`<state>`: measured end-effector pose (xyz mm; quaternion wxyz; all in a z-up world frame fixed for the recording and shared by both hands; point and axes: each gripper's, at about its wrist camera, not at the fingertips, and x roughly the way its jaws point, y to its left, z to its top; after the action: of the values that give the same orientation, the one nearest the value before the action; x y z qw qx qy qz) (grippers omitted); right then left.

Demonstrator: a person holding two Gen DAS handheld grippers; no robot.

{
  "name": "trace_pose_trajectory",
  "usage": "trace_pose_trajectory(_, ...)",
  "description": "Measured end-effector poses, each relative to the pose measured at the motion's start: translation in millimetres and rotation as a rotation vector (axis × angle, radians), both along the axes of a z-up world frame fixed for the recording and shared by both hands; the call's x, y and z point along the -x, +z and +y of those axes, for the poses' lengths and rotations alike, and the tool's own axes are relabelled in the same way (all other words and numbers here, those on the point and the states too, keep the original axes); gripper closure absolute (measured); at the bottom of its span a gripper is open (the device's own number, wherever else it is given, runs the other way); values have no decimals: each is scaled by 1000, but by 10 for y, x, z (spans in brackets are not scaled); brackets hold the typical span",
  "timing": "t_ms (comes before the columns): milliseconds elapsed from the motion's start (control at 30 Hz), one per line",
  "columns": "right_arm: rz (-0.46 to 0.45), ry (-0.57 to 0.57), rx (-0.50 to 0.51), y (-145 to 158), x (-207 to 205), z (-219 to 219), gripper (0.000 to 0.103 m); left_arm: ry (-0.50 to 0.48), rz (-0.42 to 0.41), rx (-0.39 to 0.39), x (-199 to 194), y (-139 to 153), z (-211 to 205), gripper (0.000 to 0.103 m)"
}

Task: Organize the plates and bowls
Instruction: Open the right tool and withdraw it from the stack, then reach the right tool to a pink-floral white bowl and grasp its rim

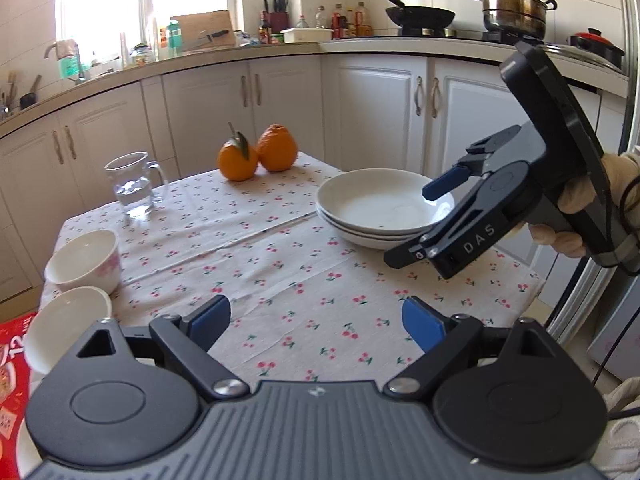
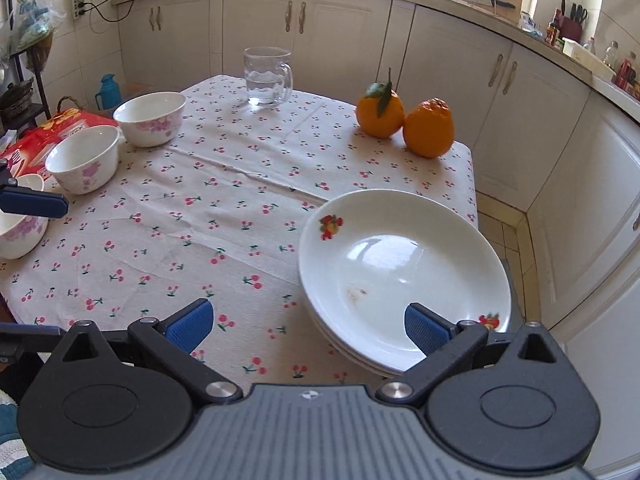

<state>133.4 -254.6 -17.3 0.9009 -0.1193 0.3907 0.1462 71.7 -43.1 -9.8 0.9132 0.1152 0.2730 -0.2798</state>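
1. Where the cherry-print tablecloth (image 2: pixel 240 216) fills the frame, we see stacked white plates (image 2: pixel 404 276) at lower right.
2. Floral bowls (image 2: pixel 150 118) sit at upper left.
3. Left gripper (image 1: pixel 316 320) and right gripper (image 2: pixel 308 326) gape, empty.
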Motion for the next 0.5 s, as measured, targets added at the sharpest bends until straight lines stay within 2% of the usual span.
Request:
trace_pose_trajectory(133, -7, 42, -22, -2, 126, 330, 0, 75, -16, -5, 132, 45, 389, 10)
trace_pose_trajectory(267, -14, 96, -37, 32, 202, 677, 0, 134, -33, -45, 255, 56, 776, 10)
trace_pose_trajectory(500, -41, 210, -34, 204, 241, 1226, 0, 214, -16, -91, 394, -55, 1324, 10)
